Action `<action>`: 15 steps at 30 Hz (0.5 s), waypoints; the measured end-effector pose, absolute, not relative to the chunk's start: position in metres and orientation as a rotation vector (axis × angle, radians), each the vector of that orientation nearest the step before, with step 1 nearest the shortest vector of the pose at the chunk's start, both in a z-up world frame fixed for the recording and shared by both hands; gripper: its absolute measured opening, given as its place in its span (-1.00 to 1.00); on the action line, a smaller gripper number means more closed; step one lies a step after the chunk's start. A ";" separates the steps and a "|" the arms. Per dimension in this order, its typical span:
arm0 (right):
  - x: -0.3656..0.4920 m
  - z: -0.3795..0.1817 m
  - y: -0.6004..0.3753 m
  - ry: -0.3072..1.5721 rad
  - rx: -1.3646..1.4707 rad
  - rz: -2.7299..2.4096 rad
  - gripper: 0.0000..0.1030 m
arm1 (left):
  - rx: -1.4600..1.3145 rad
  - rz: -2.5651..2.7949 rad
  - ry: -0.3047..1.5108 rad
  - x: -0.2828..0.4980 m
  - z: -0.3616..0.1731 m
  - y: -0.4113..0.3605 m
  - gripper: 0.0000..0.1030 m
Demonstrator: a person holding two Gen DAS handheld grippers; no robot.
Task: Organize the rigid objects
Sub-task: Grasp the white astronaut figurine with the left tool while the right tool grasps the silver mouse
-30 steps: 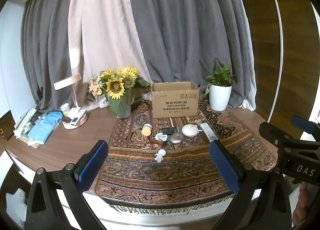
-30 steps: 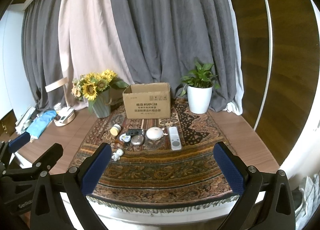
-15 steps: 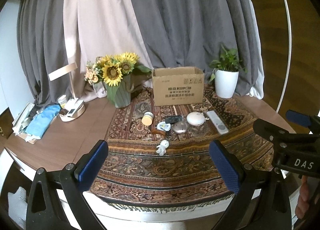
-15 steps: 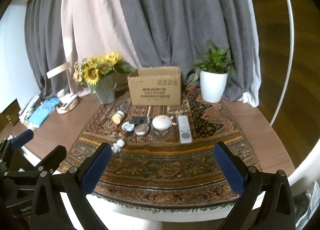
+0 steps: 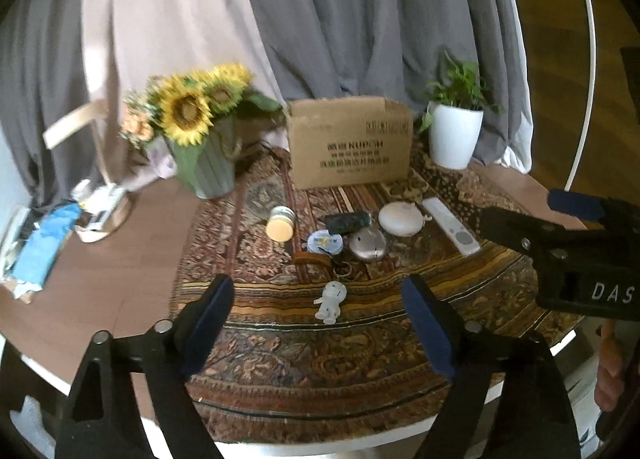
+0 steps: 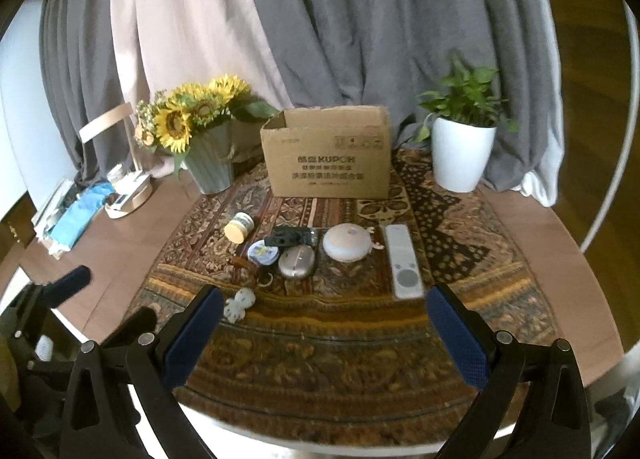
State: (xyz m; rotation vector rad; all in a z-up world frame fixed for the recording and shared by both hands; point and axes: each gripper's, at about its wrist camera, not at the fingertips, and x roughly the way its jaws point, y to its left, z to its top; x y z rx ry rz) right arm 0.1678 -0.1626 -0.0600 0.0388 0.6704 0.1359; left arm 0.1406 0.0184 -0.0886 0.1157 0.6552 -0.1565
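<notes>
Rug (image 5: 360, 359) — figurine (image 5: 330, 301) beyond left fingers (image 5: 208, 323); untouched.

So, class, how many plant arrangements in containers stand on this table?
2. The sunflower bouquet in a green ribbed vase stands left of the cardboard box; the leafy potted plant in a white pot stands right of it. More may be hidden behind the box.

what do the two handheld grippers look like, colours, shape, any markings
Both are black plastic frames with triangular cut-outs and silver pivot bolts, each ending in two long fingers faced with dark blue pads. The left gripper and right gripper look alike. Seen from the left wrist view, the right gripper's body carries white lettering "DAS". No cables or sleeves are visible.
</notes>
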 end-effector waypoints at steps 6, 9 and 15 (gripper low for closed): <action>0.207 -0.083 -0.147 0.707 0.031 0.150 0.95 | 0.171 -0.204 0.706 0.175 -0.115 0.016 0.46; 0.226 -0.092 -0.143 0.737 0.039 0.157 0.93 | 0.165 -0.221 0.725 0.188 -0.127 0.016 0.40; 0.261 -0.115 -0.137 0.787 0.013 0.181 0.81 | 0.168 -0.231 0.778 0.209 -0.156 0.010 0.20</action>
